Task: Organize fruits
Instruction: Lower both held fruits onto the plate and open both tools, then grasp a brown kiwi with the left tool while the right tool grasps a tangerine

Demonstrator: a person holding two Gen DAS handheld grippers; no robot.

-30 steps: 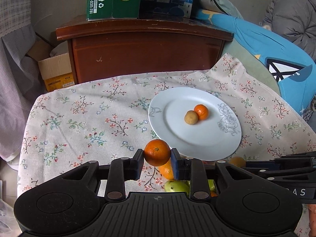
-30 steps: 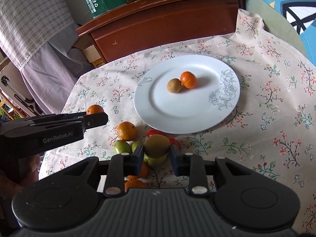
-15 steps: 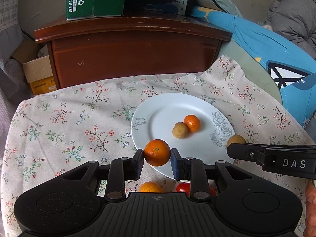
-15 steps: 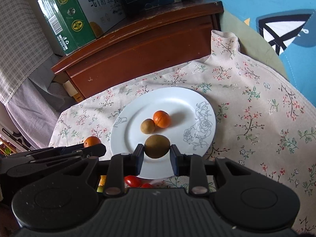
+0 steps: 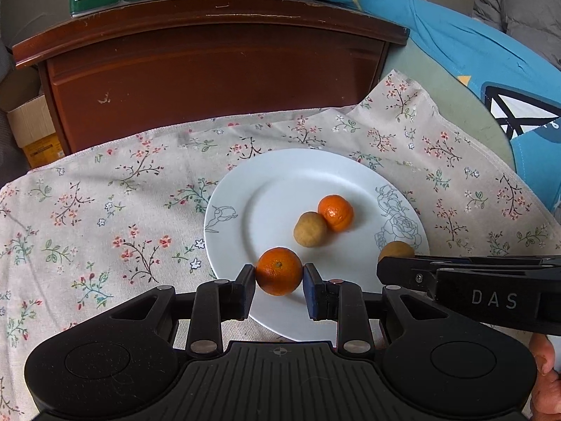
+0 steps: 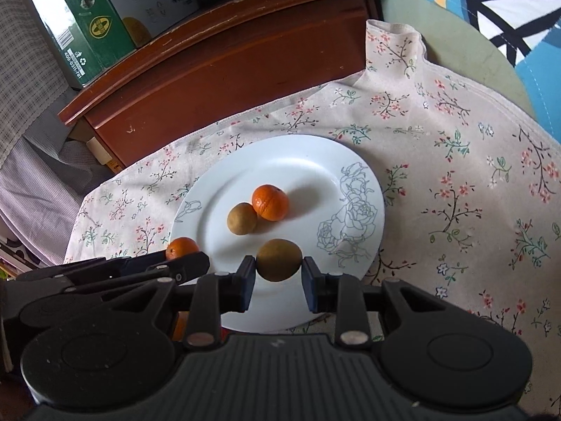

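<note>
While both grippers hang over the near edge of the round white plate with a grey rose drawing (image 5: 399, 224), each carries a fruit: the left gripper (image 5: 279, 282) has its fingers closed narrowly on a small round orange tangerine (image 5: 278, 271), and the right gripper (image 6: 278, 279) has its fingers closed on a brownish-green oval kiwi (image 6: 278, 259) whose long axis runs across from finger to finger. Both fruits sit directly between their pads and above the plate's near rim, so by my judgement the coming move is a short lowering and release, the tangerine toward the plate's near left part, the kiwi toward its near right part. Neither hand looks clearly nearer to the plate. Farther in, at the plate's middle, a small tan round fruit (image 5: 310, 229) lies touching a second orange tangerine (image 5: 335, 212); they stand beyond the drop spots, though a rolling fruit could knock them. The two grippers are close side by side and could crowd each other. The plate rests on a floral pink-beige tablecloth (image 5: 105, 210), and past the table's far edge stands a dark reddish wooden cabinet (image 5: 210, 70) bearing a green cardboard carton (image 6: 80, 21).
</note>
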